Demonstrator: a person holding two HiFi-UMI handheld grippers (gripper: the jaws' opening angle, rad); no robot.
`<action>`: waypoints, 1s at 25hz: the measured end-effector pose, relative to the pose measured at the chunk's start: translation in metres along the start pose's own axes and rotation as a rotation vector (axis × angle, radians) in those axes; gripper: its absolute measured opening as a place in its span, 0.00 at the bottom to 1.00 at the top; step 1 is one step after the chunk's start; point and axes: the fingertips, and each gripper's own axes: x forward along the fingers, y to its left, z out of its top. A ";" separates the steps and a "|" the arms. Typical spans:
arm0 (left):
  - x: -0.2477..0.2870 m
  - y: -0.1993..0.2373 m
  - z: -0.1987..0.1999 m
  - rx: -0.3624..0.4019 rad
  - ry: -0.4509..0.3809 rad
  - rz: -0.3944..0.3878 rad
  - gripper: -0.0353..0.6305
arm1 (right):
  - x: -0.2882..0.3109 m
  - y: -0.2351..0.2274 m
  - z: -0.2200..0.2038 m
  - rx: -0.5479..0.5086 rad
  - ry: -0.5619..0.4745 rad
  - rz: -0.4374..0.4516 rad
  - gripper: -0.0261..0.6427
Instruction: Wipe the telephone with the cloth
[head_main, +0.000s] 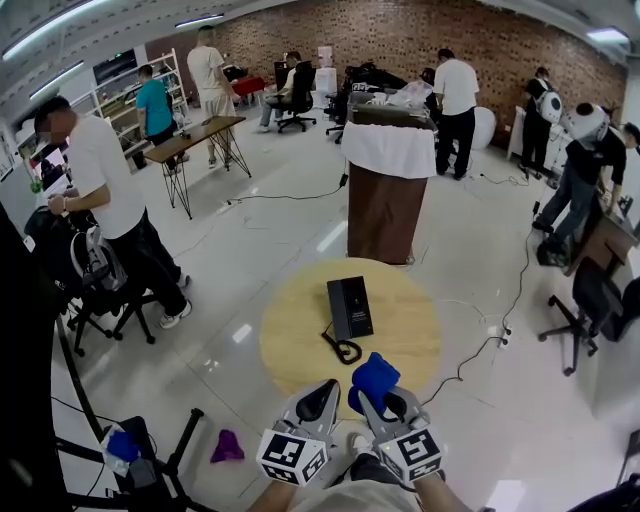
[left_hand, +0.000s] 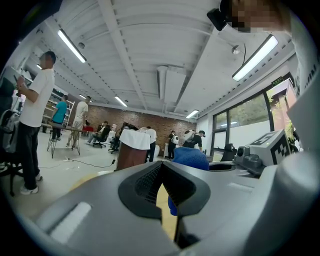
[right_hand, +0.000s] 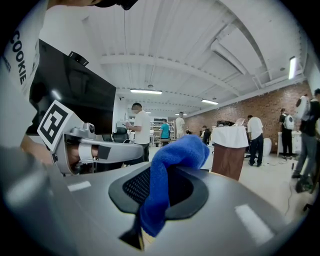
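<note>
- A person (head_main: 105, 190) in a white shirt stands at the far left of the head view, beside a black chair (head_main: 100, 290).
- A small purple thing (head_main: 227, 446) lies on the floor at lower left, near a black tripod (head_main: 150, 470).
- The left gripper (head_main: 326, 390) sits at bottom centre, over the near edge of the table. In its own view the jaws meet at the tips with nothing between them, so it is closed and empty.
- The round yellow table (head_main: 295, 335) fills the middle of the head view.
- The black telephone (head_main: 349, 307) lies flat on the table, a little above its centre in the frame. A looped black cord (head_main: 343, 349) lies at its near end.
- The telephone is apart from both grippers and from the cloth.
- The blue cloth (head_main: 375, 378) bunches up just right of the left gripper's tip, over the table's near edge.
- The right gripper (head_main: 370, 398) is just beside the left one at bottom centre. In its own view the jaws are clamped on the cloth, which folds up over the tips and hangs down between the pads.
- A brown stand (head_main: 385, 205) with a white drape over its top is above the table, in the upper middle.
- More people stand along the brick wall across the top.
- A black office chair (head_main: 590, 300) is at the right edge.
</note>
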 end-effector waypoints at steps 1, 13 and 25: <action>0.005 0.003 0.000 -0.003 0.001 0.006 0.05 | 0.004 -0.004 0.002 -0.002 0.004 0.005 0.13; 0.069 0.035 -0.004 -0.048 0.038 0.041 0.05 | 0.045 -0.056 0.010 -0.004 0.030 0.038 0.13; 0.121 0.071 -0.022 -0.106 0.079 0.071 0.05 | 0.080 -0.097 0.007 -0.005 0.027 0.074 0.13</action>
